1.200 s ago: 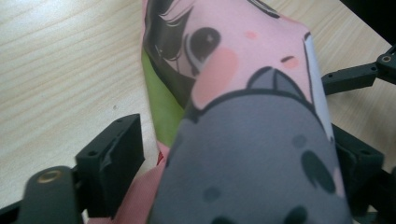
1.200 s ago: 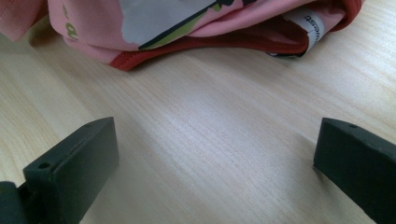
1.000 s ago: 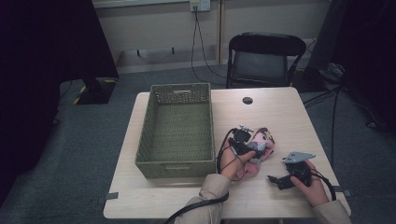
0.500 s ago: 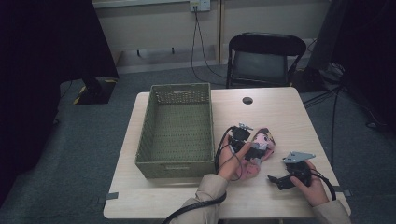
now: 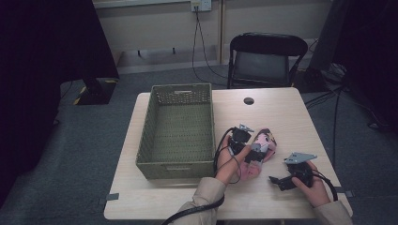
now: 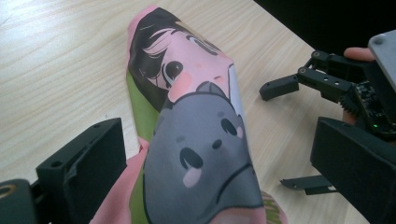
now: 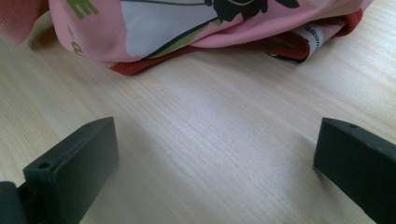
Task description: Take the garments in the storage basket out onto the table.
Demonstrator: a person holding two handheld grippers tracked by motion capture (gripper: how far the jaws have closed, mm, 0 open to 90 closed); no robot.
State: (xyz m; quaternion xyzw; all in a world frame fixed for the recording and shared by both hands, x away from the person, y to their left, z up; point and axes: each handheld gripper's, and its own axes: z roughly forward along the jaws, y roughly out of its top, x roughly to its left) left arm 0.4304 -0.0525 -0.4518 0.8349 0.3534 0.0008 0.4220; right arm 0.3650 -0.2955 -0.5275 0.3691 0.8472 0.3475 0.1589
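- A person seated at a light wooden counter (image 5: 281, 117) works with a hand-held gripper in each hand, seen from a fixed camera above.
- The left gripper (image 5: 251, 152) sits over a pink printed cloth (image 5: 260, 150), which lies bunched on the counter just right of a green woven basket (image 5: 176, 129).
- In the left gripper view the cloth (image 6: 196, 140) rises as a folded ridge between the two black jaws, which stand spread wide on either side of it; the jaws have just been opening, and the pads are not pressing on the fabric.
- The print on the cloth shows a cartoon face with dark hair and a grey animal face below it, on pink with green patches.
- The right gripper (image 5: 280, 182) rests low near the counter's front right corner, a short way right of the cloth and apart from it, its jaws pointing toward the fabric.
- In the right gripper view its jaws are spread with bare wood between them, and the cloth's pink and red edge (image 7: 187, 32) lies beyond their tips.
- The same right gripper (image 6: 299, 135) appears farther off in the left gripper view, jaws apart.
- The basket stands with its open top up, its right wall near the left hand (image 5: 230, 164).
- A black chair (image 5: 263, 58) stands behind the counter's far edge.
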